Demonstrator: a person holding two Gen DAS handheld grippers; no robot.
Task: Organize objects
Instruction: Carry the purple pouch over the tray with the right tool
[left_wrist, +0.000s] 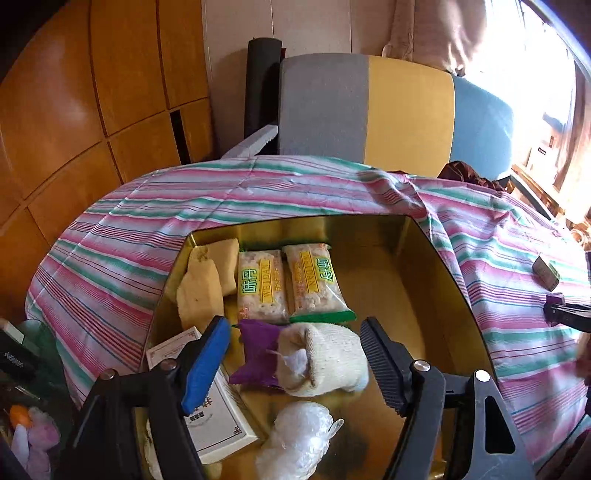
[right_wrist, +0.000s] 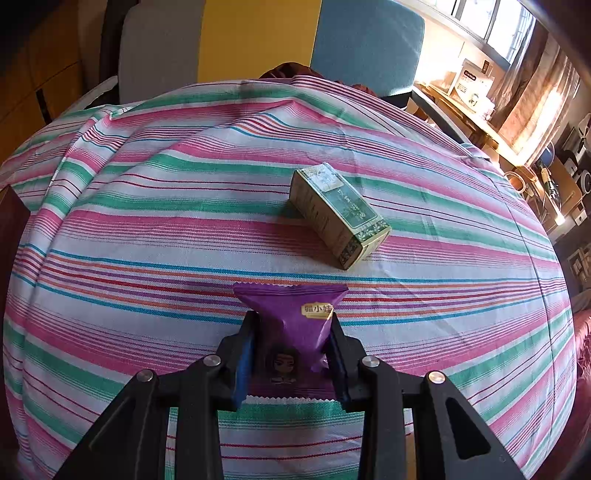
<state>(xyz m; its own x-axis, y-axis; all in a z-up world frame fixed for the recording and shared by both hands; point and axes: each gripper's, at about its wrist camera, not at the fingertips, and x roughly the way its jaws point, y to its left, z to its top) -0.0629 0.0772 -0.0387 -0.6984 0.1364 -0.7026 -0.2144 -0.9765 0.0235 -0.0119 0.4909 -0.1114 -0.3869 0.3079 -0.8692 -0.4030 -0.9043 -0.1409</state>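
Note:
An open gold tin (left_wrist: 424, 280) sits on the striped tablecloth (left_wrist: 147, 221). It holds two Weidan snack packets (left_wrist: 262, 288), yellow cakes (left_wrist: 201, 291), a purple packet (left_wrist: 255, 350), a cream knitted roll (left_wrist: 325, 358), a white card box (left_wrist: 218, 417) and a crumpled plastic bag (left_wrist: 295, 439). My left gripper (left_wrist: 295, 332) hangs open over the tin, its fingers either side of the roll and apart from it. My right gripper (right_wrist: 292, 321) is shut on another purple packet (right_wrist: 295, 314) just above the cloth. A green box (right_wrist: 338, 214) lies beyond it.
A chair with a grey, yellow and blue back (left_wrist: 369, 110) stands behind the table. Wooden cabinet panels (left_wrist: 92, 92) fill the left. Soft toys (left_wrist: 37, 435) lie at the lower left. A cluttered desk (right_wrist: 476, 92) runs under the window on the right.

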